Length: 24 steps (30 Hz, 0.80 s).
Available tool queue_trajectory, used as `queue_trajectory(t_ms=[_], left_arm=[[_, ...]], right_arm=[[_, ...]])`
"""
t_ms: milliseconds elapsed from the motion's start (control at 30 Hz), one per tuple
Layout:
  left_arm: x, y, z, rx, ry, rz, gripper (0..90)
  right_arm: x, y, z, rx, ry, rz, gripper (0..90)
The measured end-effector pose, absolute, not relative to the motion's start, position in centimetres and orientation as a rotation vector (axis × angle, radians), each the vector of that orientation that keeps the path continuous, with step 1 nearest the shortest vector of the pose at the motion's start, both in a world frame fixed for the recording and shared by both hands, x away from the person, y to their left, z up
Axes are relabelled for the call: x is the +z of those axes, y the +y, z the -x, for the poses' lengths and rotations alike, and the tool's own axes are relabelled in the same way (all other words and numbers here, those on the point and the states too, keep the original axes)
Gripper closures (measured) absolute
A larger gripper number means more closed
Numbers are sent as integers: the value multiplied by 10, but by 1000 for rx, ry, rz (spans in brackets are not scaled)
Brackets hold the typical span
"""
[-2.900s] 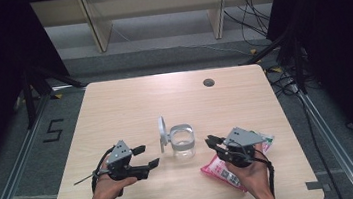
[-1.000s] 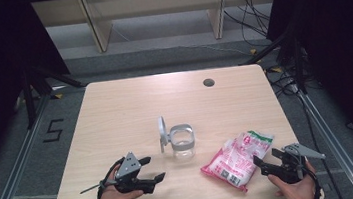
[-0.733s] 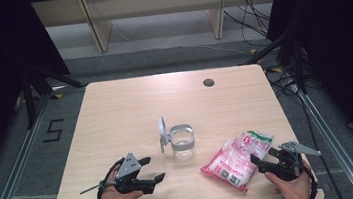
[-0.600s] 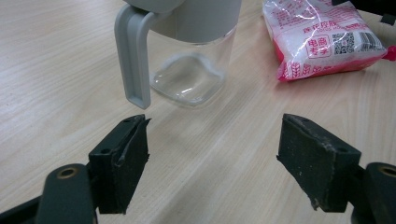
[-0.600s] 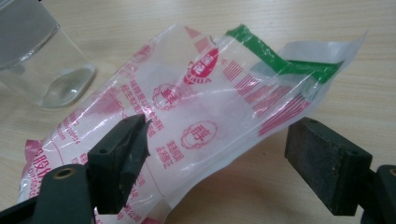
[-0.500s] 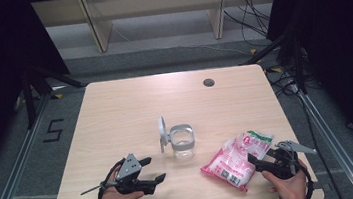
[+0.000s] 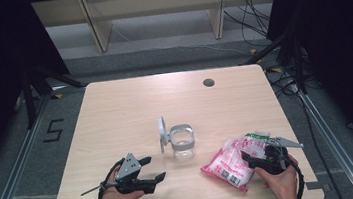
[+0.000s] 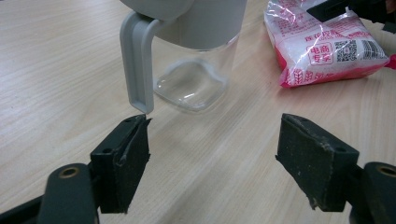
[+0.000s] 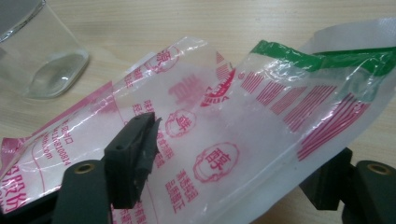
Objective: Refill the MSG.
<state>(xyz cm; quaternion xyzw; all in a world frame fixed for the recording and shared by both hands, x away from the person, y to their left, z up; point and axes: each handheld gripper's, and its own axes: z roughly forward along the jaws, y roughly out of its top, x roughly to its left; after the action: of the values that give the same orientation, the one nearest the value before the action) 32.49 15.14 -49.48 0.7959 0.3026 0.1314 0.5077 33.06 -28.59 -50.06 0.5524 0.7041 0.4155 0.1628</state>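
You have one clear jar (image 7: 183, 142) with a grey flip lid mid-table and one pink plastic bag (image 7: 231, 162) right of it. Your right gripper (image 7: 263, 157) has moved in; its jaws, just closing, straddle the bag's top. Your left gripper (image 7: 148, 169) gapes wide, empty.

Pink-and-clear plastic bag (image 7: 232, 163) of white grains lies flat on the desk's near right; green-edged top lifted, crumpled.
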Motion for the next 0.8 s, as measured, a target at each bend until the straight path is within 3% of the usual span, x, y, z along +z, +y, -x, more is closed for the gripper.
queue_trajectory(t_ms=[633,800], left_arm=[[-495,152,-325,317,728,-1910,243],[-495,152,-326,326,704,-1918,243]], right_arm=[[-505,-284,-340,1198,2044,-1635,735],[-507,-288,-343,1198,2079,-1577,790]])
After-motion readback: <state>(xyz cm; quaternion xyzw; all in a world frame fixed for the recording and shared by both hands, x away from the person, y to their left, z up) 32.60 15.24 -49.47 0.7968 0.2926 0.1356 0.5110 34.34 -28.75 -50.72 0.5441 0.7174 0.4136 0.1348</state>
